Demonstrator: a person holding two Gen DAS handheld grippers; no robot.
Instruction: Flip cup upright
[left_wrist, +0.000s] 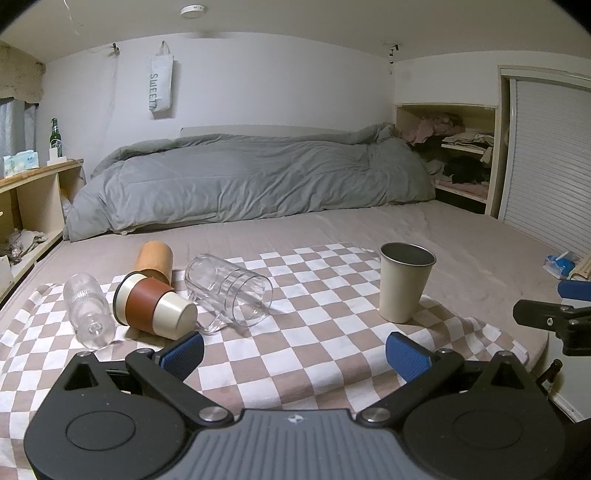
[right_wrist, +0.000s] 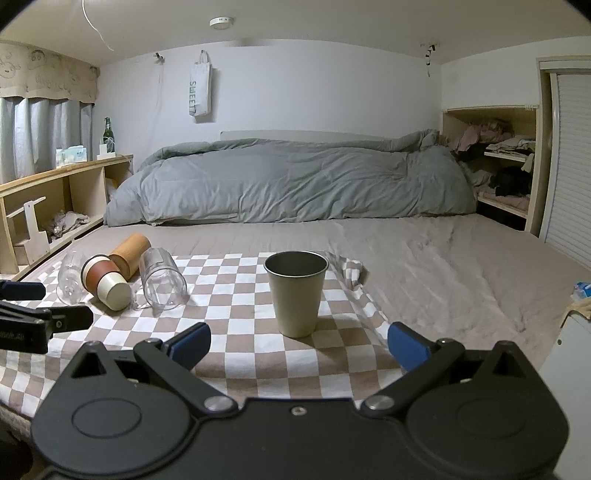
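Observation:
A beige metal cup (left_wrist: 404, 282) stands upright on the checkered cloth (left_wrist: 314, 332); it also shows in the right wrist view (right_wrist: 296, 293). Several cups lie on their sides at the left: a clear glass mug (left_wrist: 229, 290), a cream cup with a brown sleeve (left_wrist: 155, 304), an orange-tan cup (left_wrist: 154, 260) and a ribbed clear glass (left_wrist: 88, 310). My left gripper (left_wrist: 295, 354) is open and empty, just in front of the lying cups. My right gripper (right_wrist: 299, 345) is open and empty, right in front of the upright cup.
The cloth lies on a bed with a grey duvet (left_wrist: 251, 177) at the back. A wooden shelf (left_wrist: 33, 192) runs along the left; an open closet (left_wrist: 461, 158) stands at the right. A blue packet (left_wrist: 559, 264) lies at the bed's right edge.

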